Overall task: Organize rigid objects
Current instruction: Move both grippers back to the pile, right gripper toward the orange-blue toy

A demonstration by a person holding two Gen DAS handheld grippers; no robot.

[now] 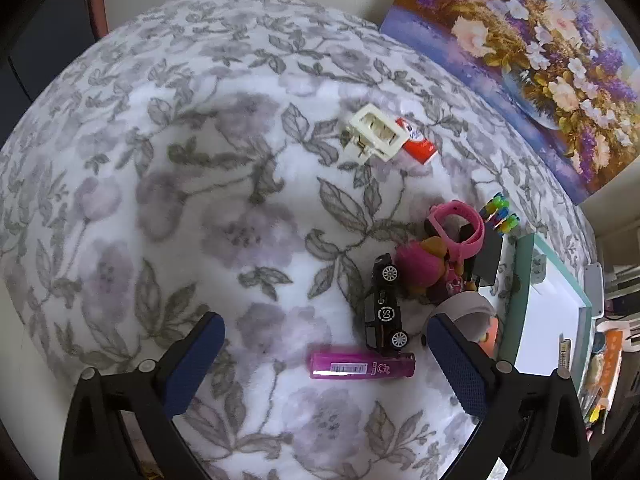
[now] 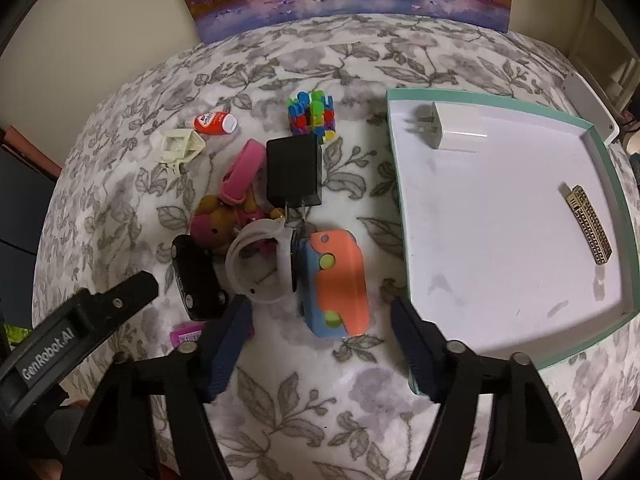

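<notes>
Both grippers hang released over the floral cloth: the left gripper has a purple tube between its spread fingers, the right gripper an orange-and-blue toy. At two o'clock of that toy, the tray holds a white charger and a gold clip

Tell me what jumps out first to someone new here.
The cluttered toy pile on the floral blanket: an orange-and-blue toy car just ahead of the open right gripper, a black charger behind it. Right of the pile sits a teal-rimmed tray, holding only a white plug and gold clip.
</notes>
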